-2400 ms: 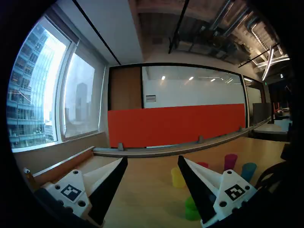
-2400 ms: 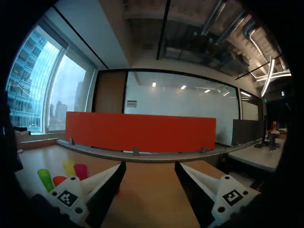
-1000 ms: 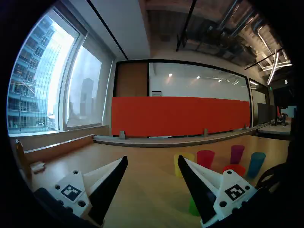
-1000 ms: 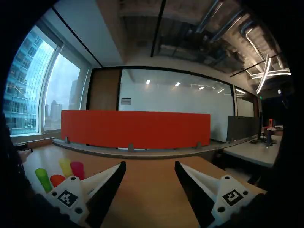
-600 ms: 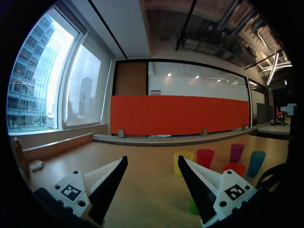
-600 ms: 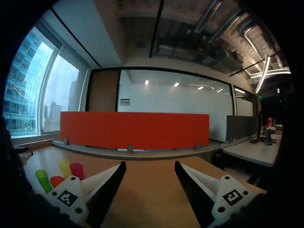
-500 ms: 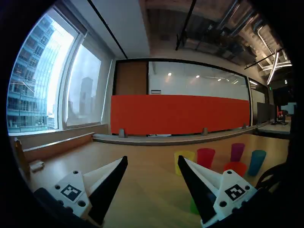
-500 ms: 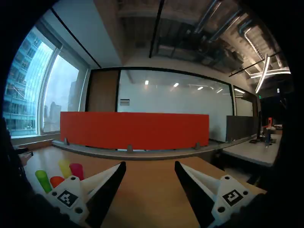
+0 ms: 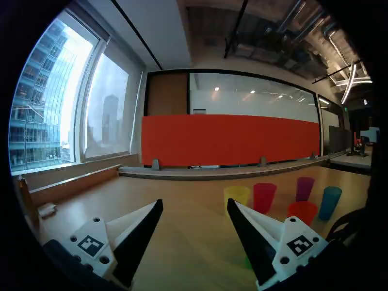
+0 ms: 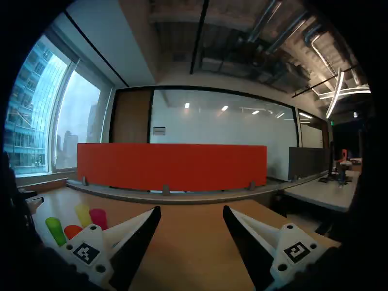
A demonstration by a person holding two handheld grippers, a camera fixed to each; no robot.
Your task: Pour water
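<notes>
In the left gripper view, the left gripper (image 9: 194, 206) hovers low over a pale wooden surface (image 9: 194, 252). Its two fingers are spread well apart and nothing sits between them. The cups stand upright on the surface, off toward 3 o'clock from the gap. A yellow cup (image 9: 236, 195) is just past the tip of the right-hand finger, and a pink-red cup (image 9: 264, 196) is just beside it. A purple cup (image 9: 304, 187) stands farther back, toward 2 o'clock. A teal cup (image 9: 331, 202) is near the rim of the view. A squat orange cup (image 9: 302, 212) sits in front, between the purple and the teal ones. Whether any cup holds water cannot be told. A long red partition (image 9: 230, 140) runs across 12 o'clock, and tall windows (image 9: 58, 111) curve around 9 to 10 o'clock.

In the right gripper view, the right gripper (image 10: 191, 211) is also parted wide and empty, above the same wood. Cups cluster at 8 o'clock, beyond the left-hand finger. The green cup (image 10: 56, 230) is outermost and the orange one is low beside it. The yellow and pink-red ones stand just behind. The partition fills 12 o'clock, and a grey side surface (image 10: 325, 194) lies at 3 o'clock.
</notes>
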